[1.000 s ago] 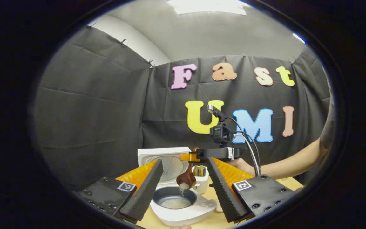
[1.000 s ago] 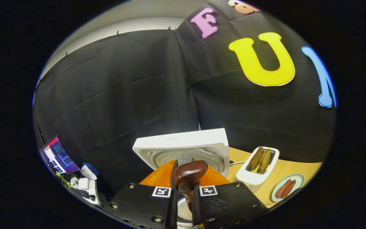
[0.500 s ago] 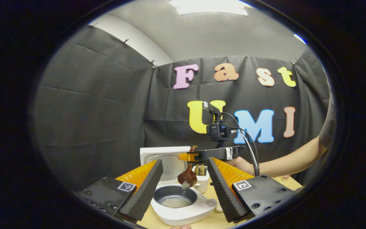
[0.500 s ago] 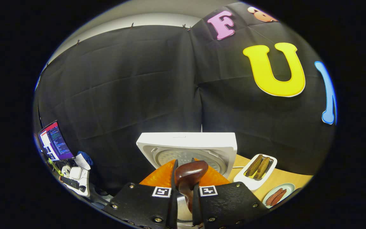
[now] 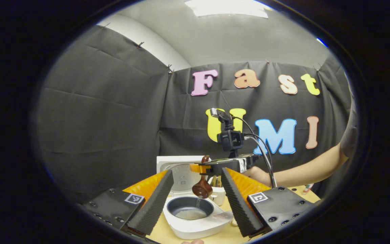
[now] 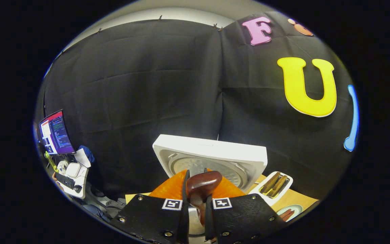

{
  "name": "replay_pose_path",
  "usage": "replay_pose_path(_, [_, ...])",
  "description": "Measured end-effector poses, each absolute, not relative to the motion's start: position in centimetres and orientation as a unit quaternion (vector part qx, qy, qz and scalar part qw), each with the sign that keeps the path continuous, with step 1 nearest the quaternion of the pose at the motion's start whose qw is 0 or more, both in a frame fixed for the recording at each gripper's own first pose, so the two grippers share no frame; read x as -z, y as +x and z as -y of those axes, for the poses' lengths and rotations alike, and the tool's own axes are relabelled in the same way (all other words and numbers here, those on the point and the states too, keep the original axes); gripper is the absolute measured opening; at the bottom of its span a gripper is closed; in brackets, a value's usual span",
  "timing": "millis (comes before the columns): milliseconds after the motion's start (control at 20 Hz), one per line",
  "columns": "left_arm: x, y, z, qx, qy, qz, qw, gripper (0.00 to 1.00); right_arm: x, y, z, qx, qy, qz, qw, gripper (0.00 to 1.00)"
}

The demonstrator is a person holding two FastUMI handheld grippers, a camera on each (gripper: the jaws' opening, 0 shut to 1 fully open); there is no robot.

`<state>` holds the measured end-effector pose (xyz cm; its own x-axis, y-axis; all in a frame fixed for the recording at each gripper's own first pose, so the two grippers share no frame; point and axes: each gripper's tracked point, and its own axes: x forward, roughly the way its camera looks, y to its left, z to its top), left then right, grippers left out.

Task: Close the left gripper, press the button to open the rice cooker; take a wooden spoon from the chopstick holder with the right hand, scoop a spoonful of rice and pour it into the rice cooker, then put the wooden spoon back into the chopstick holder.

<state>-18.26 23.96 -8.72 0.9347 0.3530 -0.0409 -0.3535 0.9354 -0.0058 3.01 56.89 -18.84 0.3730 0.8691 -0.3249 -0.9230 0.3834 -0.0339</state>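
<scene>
The white rice cooker [image 5: 195, 232] stands on the table with its lid [image 5: 178, 169] up and pale rice in the dark inner pot [image 5: 190, 210]. My left gripper [image 5: 196, 172] hovers in front of it, open wide and holding nothing. Above the pot, my right gripper [image 5: 203, 167], held by a hand [image 5: 259, 175], is shut on the wooden spoon [image 5: 202, 189]. The spoon's bowl hangs tipped down, and a thin trickle of rice falls into the pot. In the right gripper view, the right gripper [image 6: 195, 200] clamps the spoon handle [image 6: 203, 181] before the raised lid [image 6: 212, 157].
A white toaster [image 6: 274, 184] holding bread slices stands right of the cooker, with a plate of sausages [image 6: 288, 214] near it on the wooden table [image 5: 303, 195]. A forearm [image 5: 310, 171] reaches in from the right. Far left, a monitor [image 6: 54, 132] stands over a cluttered desk.
The rice stream from the spoon has thinned to a trickle. The right gripper has swung left, so the lid and toaster sit further right in its view. The left gripper drifted slightly and stays open.
</scene>
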Motion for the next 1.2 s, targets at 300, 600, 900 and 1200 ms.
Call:
replay_pose_path(300, [8.9, -18.4, -24.1, -0.183, -0.010, -0.018, 0.983, 0.97, 19.6, 2.4, -57.1, -0.551, -0.136, -0.118, 0.815, 0.18])
replay_pose_path(600, [9.1, -18.7, -24.3, -0.188, -0.013, -0.019, 0.982, 0.95, 20.6, 2.1, -57.3, -0.550, -0.188, -0.089, 0.809, 0.18])
replay_pose_path(900, [9.2, -19.0, -24.8, -0.199, -0.016, -0.017, 0.980, 0.94, 20.4, 1.8, -57.4, -0.555, -0.194, -0.065, 0.807, 0.19])
replay_pose_path(1200, [8.8, -18.9, -24.3, -0.197, -0.017, -0.017, 0.980, 0.96, 19.0, 0.9, -56.4, -0.566, -0.148, -0.076, 0.807, 0.18])
